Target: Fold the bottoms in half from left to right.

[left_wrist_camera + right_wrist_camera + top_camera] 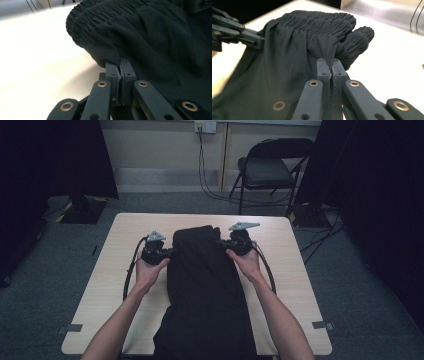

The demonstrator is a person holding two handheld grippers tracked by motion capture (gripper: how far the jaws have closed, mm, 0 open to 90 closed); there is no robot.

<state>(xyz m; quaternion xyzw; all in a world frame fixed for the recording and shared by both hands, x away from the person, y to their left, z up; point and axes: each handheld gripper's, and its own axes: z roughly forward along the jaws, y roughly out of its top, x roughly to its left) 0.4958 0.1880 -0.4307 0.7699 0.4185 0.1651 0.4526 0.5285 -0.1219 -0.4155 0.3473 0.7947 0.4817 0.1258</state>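
Note:
A black garment (205, 290) with an elastic waistband (82, 18) lies lengthwise down the middle of the light wooden table (295, 285), its lower end hanging over the near edge. My left gripper (169, 253) is shut on the fabric at the garment's left edge just below the waistband; in the left gripper view (120, 65) a fold is pinched between the pads. My right gripper (221, 243) is shut on the opposite edge, and the right gripper view (331, 65) has gathered cloth (312, 37) clamped between its jaws. The left gripper (253, 40) also appears there at the far side.
A folding chair (270, 167) stands behind the table, with cables (210, 180) running down from a wall socket. Dark curtains hang at both sides. Bare tabletop lies left and right of the garment.

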